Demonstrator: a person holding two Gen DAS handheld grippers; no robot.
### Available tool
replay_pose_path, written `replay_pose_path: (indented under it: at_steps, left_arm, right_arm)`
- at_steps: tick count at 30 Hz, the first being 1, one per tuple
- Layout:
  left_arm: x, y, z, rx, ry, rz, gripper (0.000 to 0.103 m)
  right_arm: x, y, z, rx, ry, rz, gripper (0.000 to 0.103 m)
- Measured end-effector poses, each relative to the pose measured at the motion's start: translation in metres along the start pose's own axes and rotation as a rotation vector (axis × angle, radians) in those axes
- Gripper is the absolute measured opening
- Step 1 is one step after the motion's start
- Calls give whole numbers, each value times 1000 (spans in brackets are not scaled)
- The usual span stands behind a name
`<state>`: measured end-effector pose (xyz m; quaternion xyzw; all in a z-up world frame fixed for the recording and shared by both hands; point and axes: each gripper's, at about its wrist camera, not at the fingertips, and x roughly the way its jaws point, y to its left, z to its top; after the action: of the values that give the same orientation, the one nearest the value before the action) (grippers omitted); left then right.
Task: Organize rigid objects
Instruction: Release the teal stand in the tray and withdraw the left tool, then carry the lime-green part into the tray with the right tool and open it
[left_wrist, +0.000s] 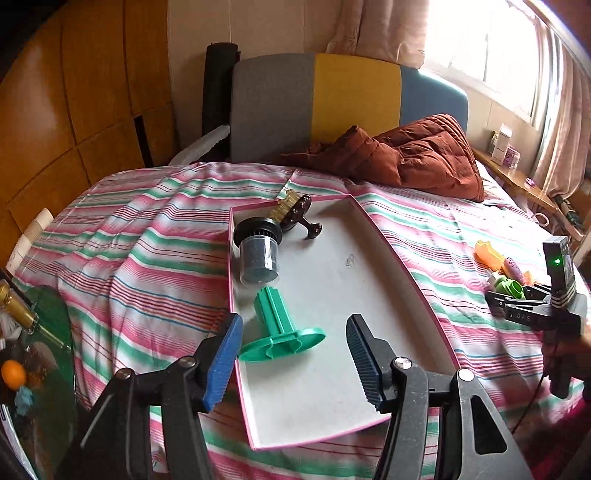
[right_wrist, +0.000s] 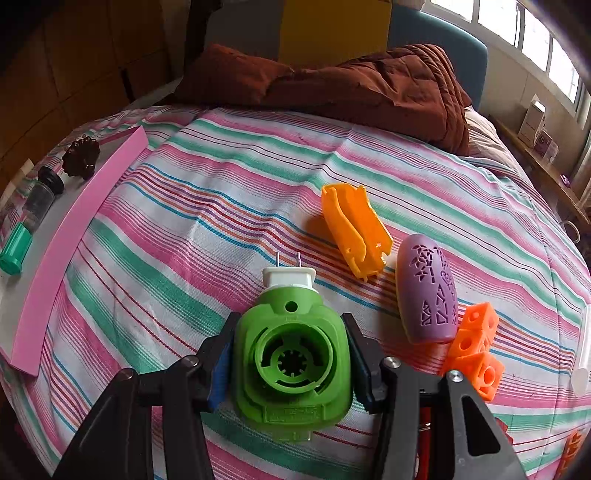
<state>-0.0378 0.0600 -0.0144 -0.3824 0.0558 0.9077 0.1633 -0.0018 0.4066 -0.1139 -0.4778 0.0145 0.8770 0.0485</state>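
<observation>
The green plug-in device (right_wrist: 291, 363) sat low in the centre of the right wrist view, its white two-pin plug end (right_wrist: 289, 277) pointing up the frame. The right gripper (right_wrist: 290, 356) had clenched on it, a pad pressed against each flank, with the device resting on the striped bedspread (right_wrist: 207, 236). Just to its upper right lay an orange plastic shell (right_wrist: 354, 230), beside that a purple cut-out pod (right_wrist: 430, 291), and touching the pod's lower end a cluster of orange cubes (right_wrist: 478, 343). Along the left edge of that view ran the pink rim of the tray (right_wrist: 74, 236).

In the left wrist view the white, pink-edged tray (left_wrist: 332, 295) filled the middle of the frame. A teal flanged spool (left_wrist: 282, 325) lay on its side in the lower left part of the tray. Above it lay a clear jar with a black cap (left_wrist: 258, 251), and above that, at the tray's upper left corner, a dark brown knobbed piece (left_wrist: 299, 218) with a yellowish toothed part (left_wrist: 284, 205) against it. The left gripper (left_wrist: 291, 354) hung over the tray's near end with its jaws released and nothing between the pads; the spool lay just beyond its left blue pad (left_wrist: 223, 363), apart from it. At the right edge of that view the right gripper (left_wrist: 517, 295) showed from the side, with the green device and the other bright pieces around its tips. A rust-brown quilt (left_wrist: 417, 155) was heaped in the upper right, before a grey, yellow and blue headboard (left_wrist: 351, 96).
</observation>
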Motion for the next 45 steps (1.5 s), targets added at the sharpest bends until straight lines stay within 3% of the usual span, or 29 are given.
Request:
replay_pose_path:
  at_steps: [12, 19, 31, 38, 45]
  left_arm:
    - [-2, 7, -12, -25, 22, -20, 62]
    - [0, 15, -19, -27, 32, -20, 62]
    - [-2, 37, -32, -77, 38, -18, 62]
    - [-4, 50, -37, -98, 41, 5, 62]
    - [-3, 50, -40, -95, 48, 9, 62]
  right_arm:
    - [1, 2, 0, 8, 7, -21, 52]
    - [1, 5, 3, 120, 47, -78, 52]
    - [-5, 14, -2, 225, 21, -165, 52]
    - [-9, 21, 4, 264, 19, -97, 52]
    - [-38, 58, 26, 200, -79, -2, 52]
